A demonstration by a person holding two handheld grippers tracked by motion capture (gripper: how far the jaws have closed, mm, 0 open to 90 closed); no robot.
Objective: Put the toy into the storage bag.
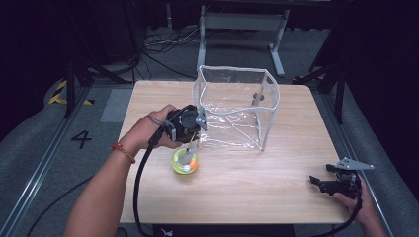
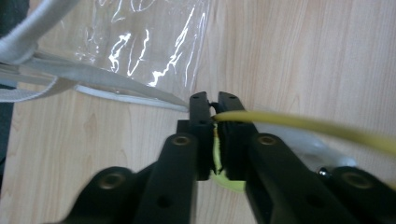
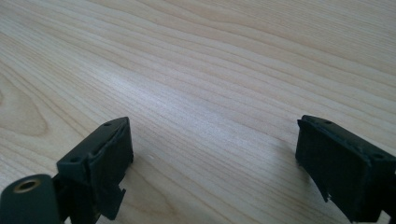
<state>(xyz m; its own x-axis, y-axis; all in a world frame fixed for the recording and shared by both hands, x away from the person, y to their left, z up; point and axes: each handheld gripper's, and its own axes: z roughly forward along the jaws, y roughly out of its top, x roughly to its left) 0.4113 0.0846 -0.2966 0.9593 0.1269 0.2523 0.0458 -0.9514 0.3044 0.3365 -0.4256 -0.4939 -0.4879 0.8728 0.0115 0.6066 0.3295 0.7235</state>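
Note:
A clear plastic bag [image 1: 237, 106] with white trim stands upright and open-topped on the wooden table [image 1: 276, 182]. Just in front of its near left corner lies a small round yellow-green item [image 1: 185, 162] with orange and white inside. My left gripper [image 1: 192, 143] points down over it, shut on a thin yellow strap [image 2: 299, 123] that runs off to the right in the left gripper view, where the left gripper [image 2: 215, 105] sits beside the bag's white trim [image 2: 107, 81]. My right gripper [image 1: 321, 174] rests low near the table's front right corner; the right gripper [image 3: 212, 135] is open over bare wood.
The table's right edge lies close to the right hand. Behind the table, a grey metal stand [image 1: 242, 22] and loose cables lie on the floor. A floor marking "4" [image 1: 81, 139] is at the left. Black cables trail from both grippers off the front edge.

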